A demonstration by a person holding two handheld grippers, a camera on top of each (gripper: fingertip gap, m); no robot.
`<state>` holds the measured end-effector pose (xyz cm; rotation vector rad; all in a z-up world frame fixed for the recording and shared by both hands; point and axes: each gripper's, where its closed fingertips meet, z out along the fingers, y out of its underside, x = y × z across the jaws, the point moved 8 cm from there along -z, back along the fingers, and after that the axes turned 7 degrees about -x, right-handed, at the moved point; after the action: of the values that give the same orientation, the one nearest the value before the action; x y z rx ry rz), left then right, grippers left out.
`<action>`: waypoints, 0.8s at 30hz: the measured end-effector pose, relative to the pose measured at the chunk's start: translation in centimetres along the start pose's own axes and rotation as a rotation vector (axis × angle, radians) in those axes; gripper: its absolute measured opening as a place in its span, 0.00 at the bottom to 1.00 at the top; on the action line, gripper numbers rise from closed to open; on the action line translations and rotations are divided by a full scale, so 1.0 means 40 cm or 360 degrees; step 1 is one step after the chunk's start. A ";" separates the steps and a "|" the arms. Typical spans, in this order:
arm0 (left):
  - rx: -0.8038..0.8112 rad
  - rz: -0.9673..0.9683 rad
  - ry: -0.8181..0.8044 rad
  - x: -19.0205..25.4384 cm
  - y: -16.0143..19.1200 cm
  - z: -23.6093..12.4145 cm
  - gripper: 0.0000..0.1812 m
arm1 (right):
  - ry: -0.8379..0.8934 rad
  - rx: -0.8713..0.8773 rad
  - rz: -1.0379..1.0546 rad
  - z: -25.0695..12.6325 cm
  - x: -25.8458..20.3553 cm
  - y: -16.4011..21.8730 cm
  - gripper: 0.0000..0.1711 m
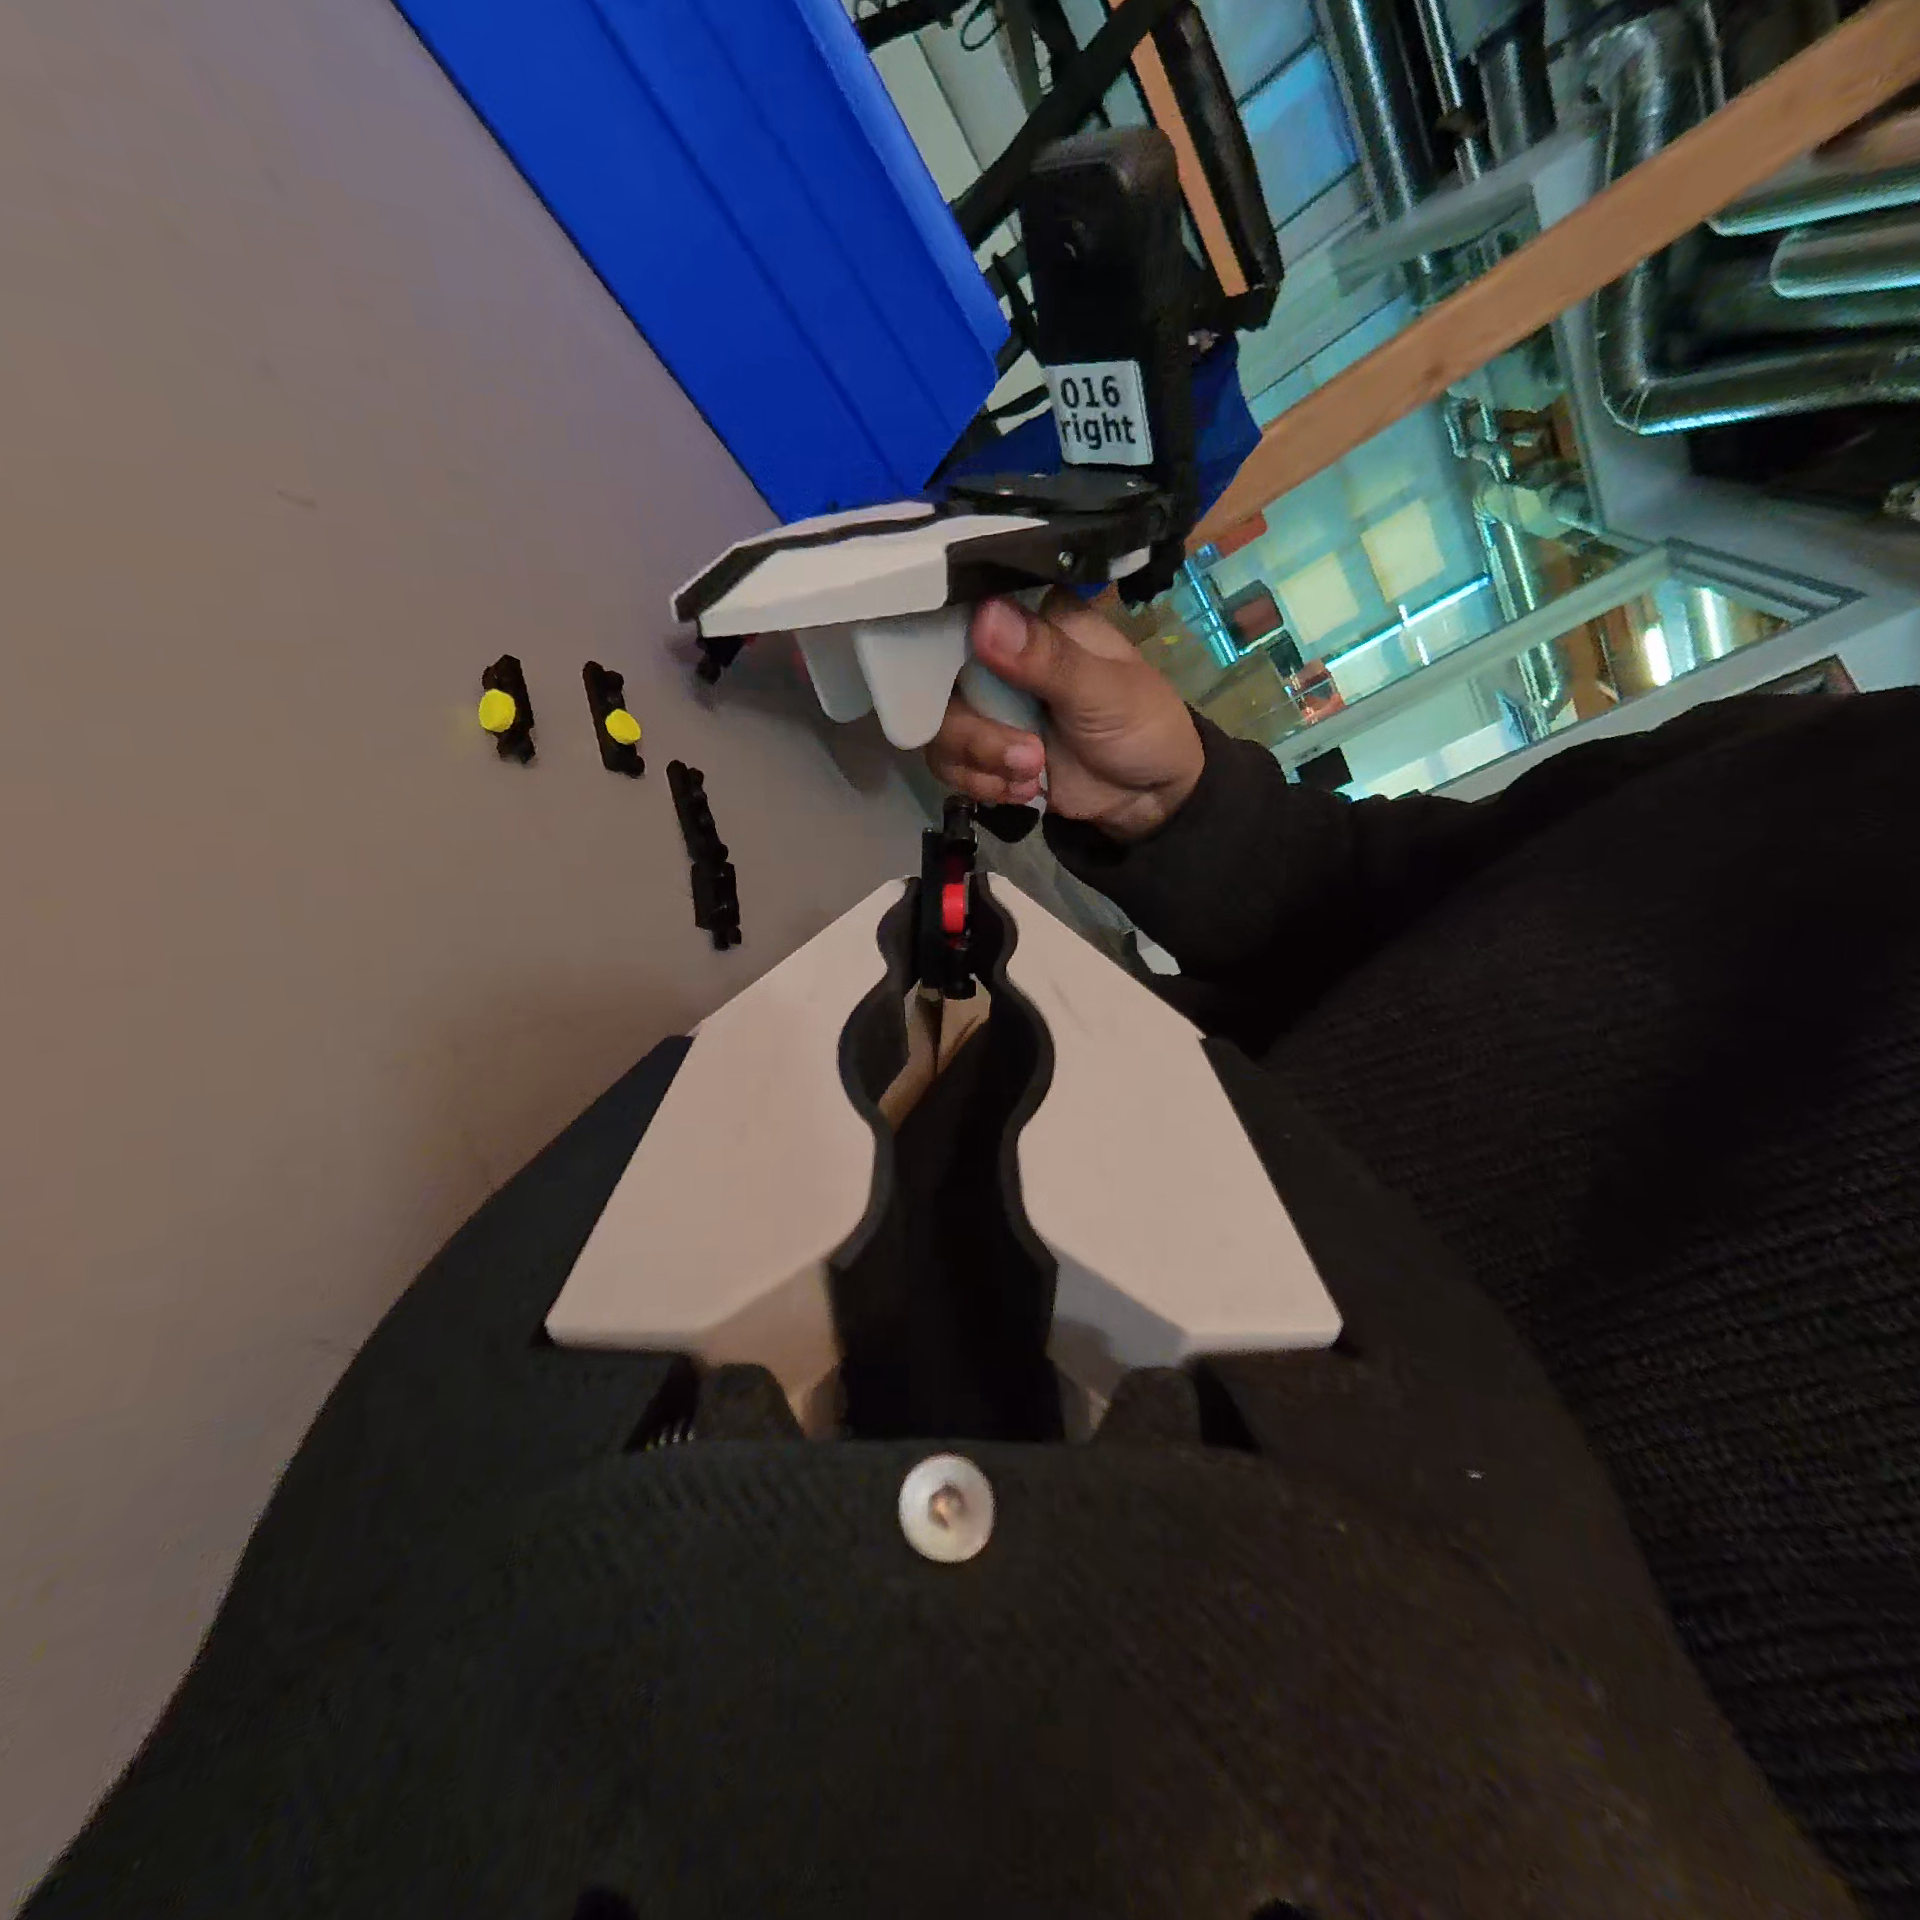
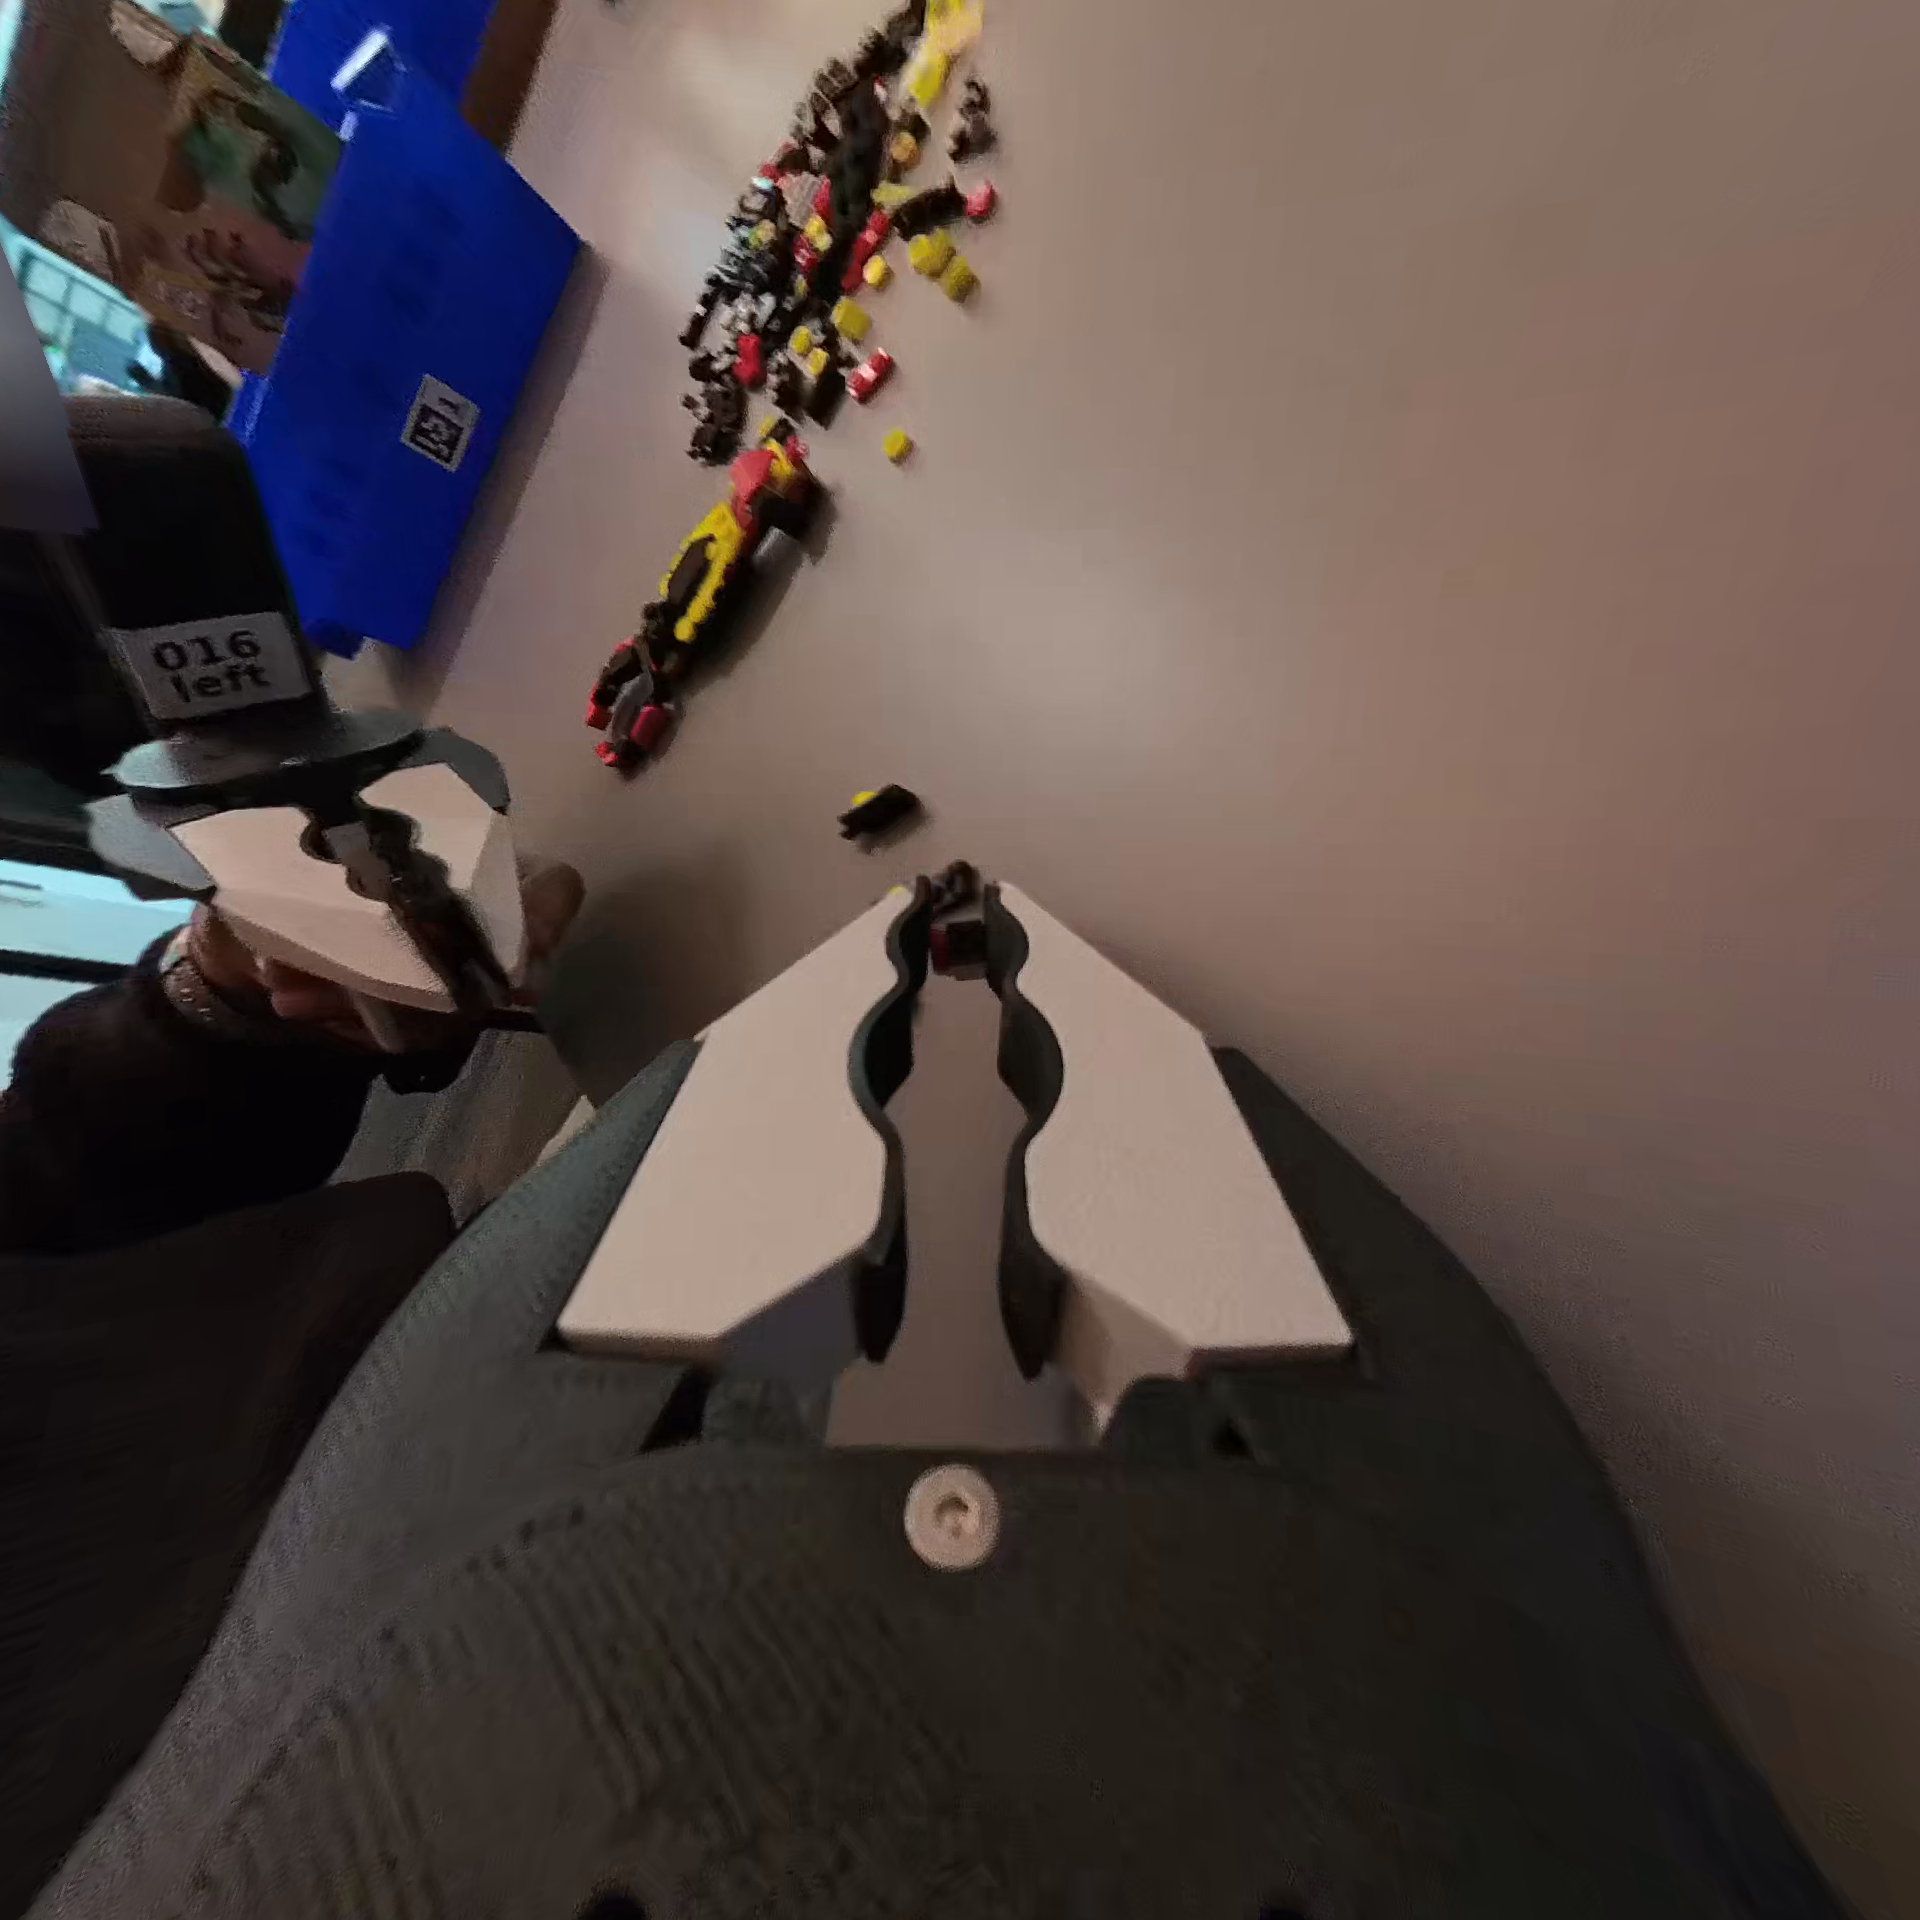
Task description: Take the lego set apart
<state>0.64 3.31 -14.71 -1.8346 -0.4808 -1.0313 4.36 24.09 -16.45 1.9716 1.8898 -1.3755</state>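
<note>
On the surface a heap of loose pieces lies farthest off; nearer, the part-built model; nearer again one small piece, just ahead of the right gripper. A bin stands left of them

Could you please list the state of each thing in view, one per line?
Left gripper: shut on a black and red piece.
Right gripper: shut on a small red and black piece.
Lego car: partly assembled, lying on the table.
Loose brick pile: taken apart, scattered.
Three black strips: detached, flat on the table.
</note>
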 end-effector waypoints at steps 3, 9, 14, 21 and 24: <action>-0.0035 -0.0012 0.0003 -0.005 0.010 0.004 0.03 | 0.0060 -0.0031 -0.0020 0.006 0.013 0.001 0.10; -0.0068 -0.0012 -0.0025 -0.009 0.013 0.008 0.03 | 0.0145 0.0113 -0.0142 -0.016 0.002 -0.020 0.22; -0.0098 -0.0015 -0.0035 -0.007 0.016 0.016 0.03 | -0.0277 0.0222 -0.0410 -0.038 -0.097 -0.032 0.20; -0.0163 0.0054 -0.0011 0.015 0.024 0.038 0.03 | -0.0875 -0.0049 -0.0139 0.034 -0.175 0.032 0.17; -0.0113 0.0028 0.0052 0.023 0.016 0.035 0.03 | -0.0882 -0.0110 -0.0172 0.043 -0.177 0.043 0.13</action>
<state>2.24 4.11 -14.59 -1.8783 -0.4125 -1.0764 6.07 17.27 -13.86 1.2840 1.7569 -1.6395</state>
